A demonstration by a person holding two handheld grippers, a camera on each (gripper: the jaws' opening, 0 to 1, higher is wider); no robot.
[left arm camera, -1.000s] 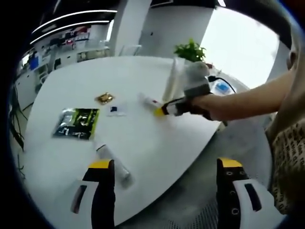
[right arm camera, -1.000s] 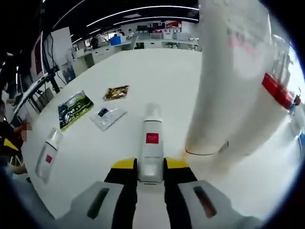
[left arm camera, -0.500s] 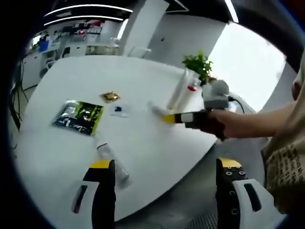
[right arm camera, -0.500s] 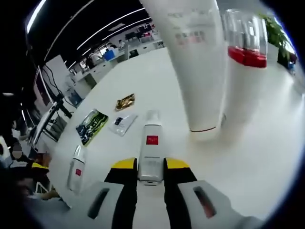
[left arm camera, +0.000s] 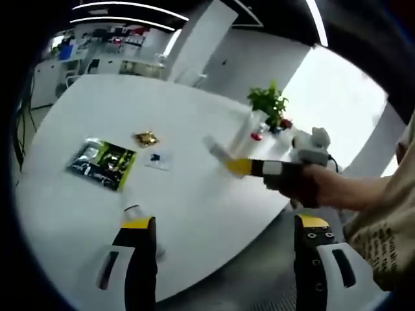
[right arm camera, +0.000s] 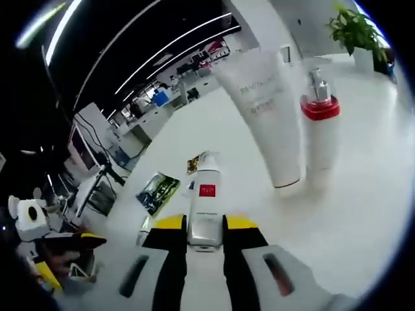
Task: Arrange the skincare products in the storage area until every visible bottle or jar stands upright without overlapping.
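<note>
The right gripper (right arm camera: 205, 228) is clenched on a white bottle with a red label (right arm camera: 206, 202), holding it off the white worktop (right arm camera: 363, 214) with its far end pointing away. In the left gripper view the same gripper (left arm camera: 238, 166) reaches in from the right, held by a person's hand (left arm camera: 305, 184), with the bottle (left arm camera: 217, 149) sticking out over the worktop (left arm camera: 194, 214).

Beyond it stand two products upright and side by side: a tall white tube (right arm camera: 266, 110) and, just to its right, a white pump bottle with a red collar (right arm camera: 321, 123). A potted plant (right arm camera: 353, 29) sits farther off.

The left gripper (left arm camera: 224, 243) hangs released, jaws wide apart, holding nothing. Another white bottle (left arm camera: 133, 212) lies on its side near its left jaw. Farther left on the worktop lie a green and black sachet (left arm camera: 102, 162), a small white sachet (left arm camera: 157, 160) and a gold packet (left arm camera: 145, 138), all flat and apart from one another.
</note>
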